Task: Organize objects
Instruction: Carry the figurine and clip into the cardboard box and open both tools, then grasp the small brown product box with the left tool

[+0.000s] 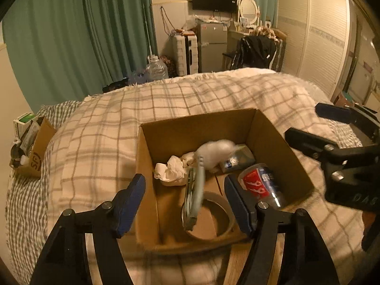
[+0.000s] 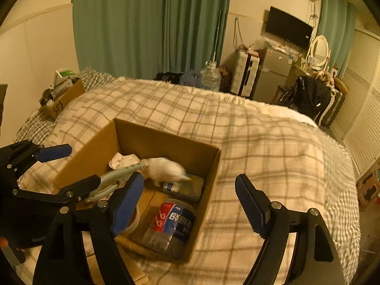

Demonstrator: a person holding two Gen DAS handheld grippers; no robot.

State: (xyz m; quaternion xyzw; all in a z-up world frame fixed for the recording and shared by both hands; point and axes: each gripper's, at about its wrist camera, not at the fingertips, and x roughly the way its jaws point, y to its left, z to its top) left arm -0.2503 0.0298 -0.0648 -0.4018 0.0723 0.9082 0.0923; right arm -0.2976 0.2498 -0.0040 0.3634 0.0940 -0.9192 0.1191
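An open cardboard box (image 1: 190,128) (image 2: 163,140) sits on the checked bedspread. Inside lie crumpled tissue (image 1: 172,171), a tape roll (image 1: 223,211), a red-and-blue labelled plastic jar (image 1: 258,185) (image 2: 174,223), a flat packet (image 2: 187,185) and a blurred white bottle-shaped object with a pale green handle (image 1: 213,153) (image 2: 163,168), apparently falling. My left gripper (image 1: 185,204) is open over the box's near side, holding nothing. My right gripper (image 2: 190,201) is open over the box's right wall; it shows at the right in the left wrist view (image 1: 315,123).
A second cardboard box (image 1: 35,149) (image 2: 64,97) full of small items stands at the bed's far left. Beyond the bed are green curtains, a water jug (image 1: 155,68), a suitcase, a small fridge, a chair with dark clothes and a wardrobe.
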